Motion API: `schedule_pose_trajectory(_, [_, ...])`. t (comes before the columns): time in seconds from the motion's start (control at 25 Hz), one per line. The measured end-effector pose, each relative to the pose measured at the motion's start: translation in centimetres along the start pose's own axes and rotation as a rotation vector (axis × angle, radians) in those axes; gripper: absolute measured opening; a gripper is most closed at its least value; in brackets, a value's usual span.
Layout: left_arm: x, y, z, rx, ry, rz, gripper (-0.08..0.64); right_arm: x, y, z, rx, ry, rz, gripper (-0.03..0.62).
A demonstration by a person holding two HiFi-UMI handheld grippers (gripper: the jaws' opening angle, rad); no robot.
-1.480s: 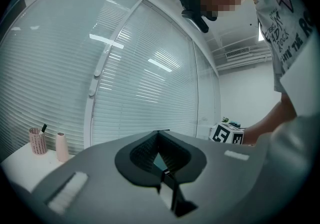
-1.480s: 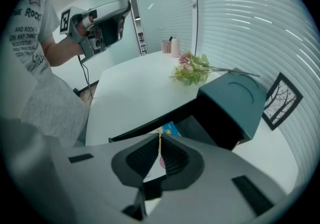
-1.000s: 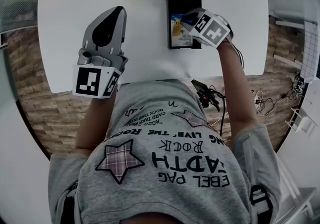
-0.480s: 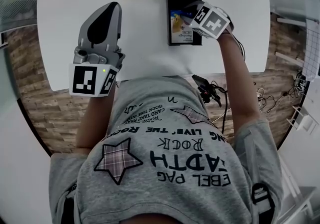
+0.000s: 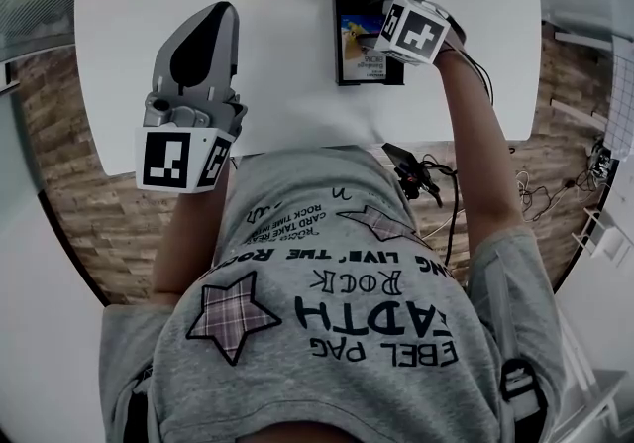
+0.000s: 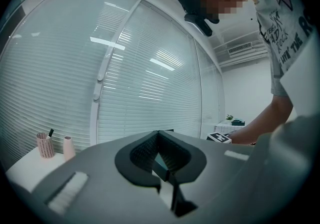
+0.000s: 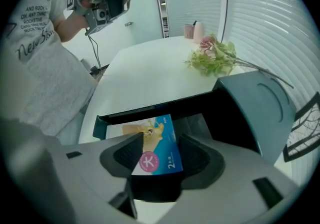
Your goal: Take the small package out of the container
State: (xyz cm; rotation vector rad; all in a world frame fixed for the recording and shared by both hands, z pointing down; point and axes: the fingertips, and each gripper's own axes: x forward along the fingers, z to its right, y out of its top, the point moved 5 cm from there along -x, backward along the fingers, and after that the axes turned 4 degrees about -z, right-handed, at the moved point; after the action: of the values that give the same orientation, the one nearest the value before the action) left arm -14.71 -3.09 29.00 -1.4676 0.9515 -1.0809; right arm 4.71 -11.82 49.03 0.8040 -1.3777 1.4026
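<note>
The right gripper [image 7: 161, 154] tips steeply down over the container [image 5: 338, 0] at the table's [image 5: 287, 94] far edge. Its jaws have just been opening and now stand apart on either side of the package's [image 7: 155, 135] near end, without pressing on it. The package lies flat in the container, print up, its long axis running along the container, away from the person. The left gripper [image 5: 216, 20] is held level, its jaws together and empty.

wear: grey short-sleeved tee [image 5: 327, 233] | print: black lettering [image 5: 381, 322], plaid star [image 5: 234, 316] | left tongs [image 5: 210, 15]: grey, black-white marker cube [image 5: 178, 160]
</note>
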Motion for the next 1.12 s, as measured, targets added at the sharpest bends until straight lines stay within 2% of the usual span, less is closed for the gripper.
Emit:
schedule_pose_trajectory(0.24, [0.2, 0.0, 0.4, 0.000, -0.007, -0.002, 0.009, 0.1, -0.1, 0.2, 0.001, 0.004, -0.014, 0.219])
schedule_pose_trajectory(0.76, [0.4, -0.5, 1.1, -0.002, -0.028, -0.006, 0.009, 0.7, -0.1, 0.5, 0.009, 0.067, -0.046, 0.219])
schedule_pose_trajectory(1.12, [0.7, -0.9, 2.4, -0.007, -0.111, -0.028, 0.009, -0.3, -0.1, 0.0, -0.005, 0.014, -0.033, 0.218])
